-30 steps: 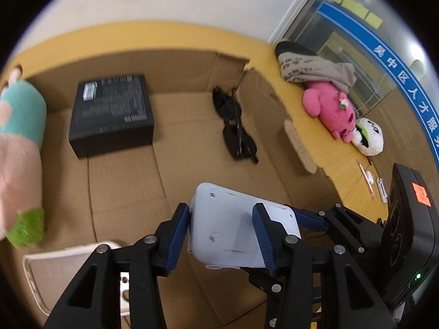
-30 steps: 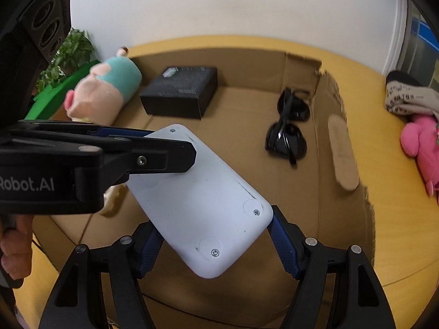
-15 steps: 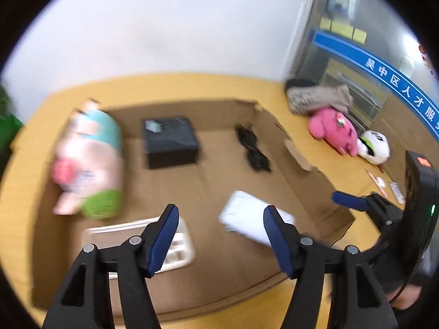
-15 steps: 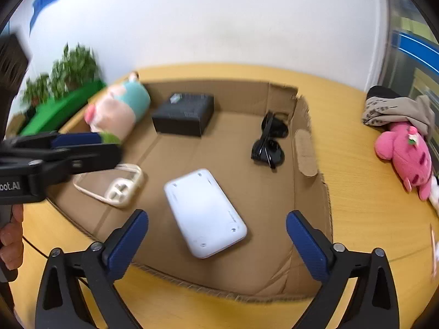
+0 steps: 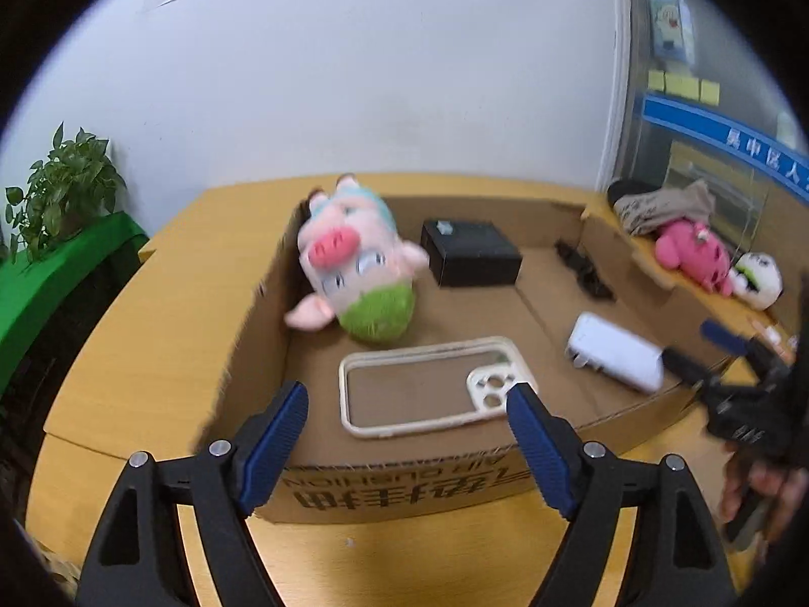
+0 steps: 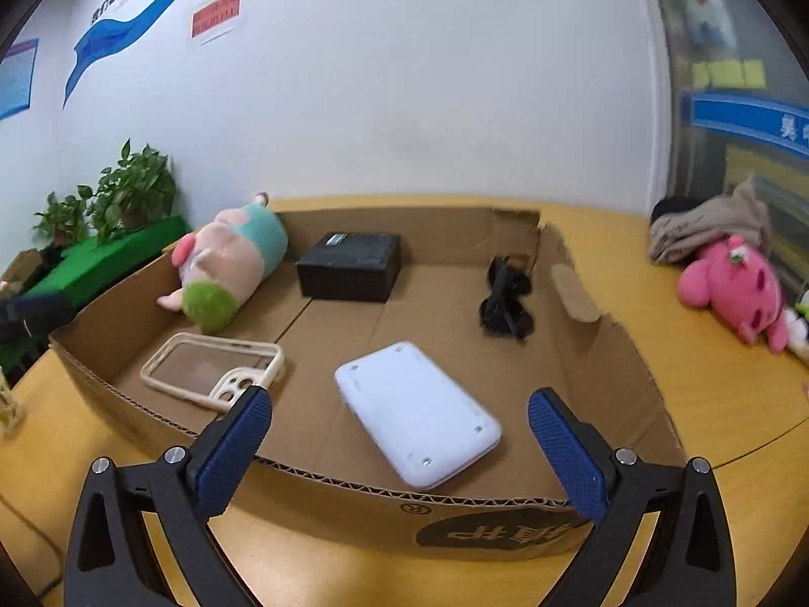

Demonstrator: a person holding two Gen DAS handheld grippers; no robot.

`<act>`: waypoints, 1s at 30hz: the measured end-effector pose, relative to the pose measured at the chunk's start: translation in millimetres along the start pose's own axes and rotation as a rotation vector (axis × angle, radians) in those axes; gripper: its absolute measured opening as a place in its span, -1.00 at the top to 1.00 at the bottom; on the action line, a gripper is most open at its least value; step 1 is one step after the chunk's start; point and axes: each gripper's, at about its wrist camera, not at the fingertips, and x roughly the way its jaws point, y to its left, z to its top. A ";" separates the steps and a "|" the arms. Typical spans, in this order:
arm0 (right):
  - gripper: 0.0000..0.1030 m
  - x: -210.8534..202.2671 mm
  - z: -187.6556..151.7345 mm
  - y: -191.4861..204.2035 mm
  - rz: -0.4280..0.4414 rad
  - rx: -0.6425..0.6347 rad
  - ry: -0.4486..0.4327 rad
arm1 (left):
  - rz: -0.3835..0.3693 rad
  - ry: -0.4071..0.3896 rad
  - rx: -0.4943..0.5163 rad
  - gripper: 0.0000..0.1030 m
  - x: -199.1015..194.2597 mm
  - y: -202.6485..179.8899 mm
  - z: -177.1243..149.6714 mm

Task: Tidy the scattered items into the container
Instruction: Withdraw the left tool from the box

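Both grippers, left gripper (image 5: 404, 412) and right gripper (image 6: 399, 422), hang spread and empty outside the box (image 6: 354, 506); white device (image 6: 417, 412) lies flat inside, leaving floor room for pink toy (image 6: 733, 288) on tabletop (image 6: 708, 379).

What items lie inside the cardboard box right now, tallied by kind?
Plush pig: 1
Black box: 1
Sunglasses: 1
Phone case: 1
White device: 1
Total: 5 in the cardboard box
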 end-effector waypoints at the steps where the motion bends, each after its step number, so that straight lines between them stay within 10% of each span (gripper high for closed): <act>1: -0.99 0.2 -0.9 0.7 -0.008 -0.002 -0.014 | 0.022 -0.029 0.010 -0.59 5.7 -4.0 -4.9; 9: -1.00 5.8 -2.1 -1.8 0.000 -0.006 -0.052 | 0.112 -0.203 0.017 -0.82 17.0 -18.5 -16.6; 30: -1.00 6.7 -1.8 -1.8 0.007 -0.011 -0.051 | 0.131 -0.196 0.006 -0.98 22.0 -14.7 -13.6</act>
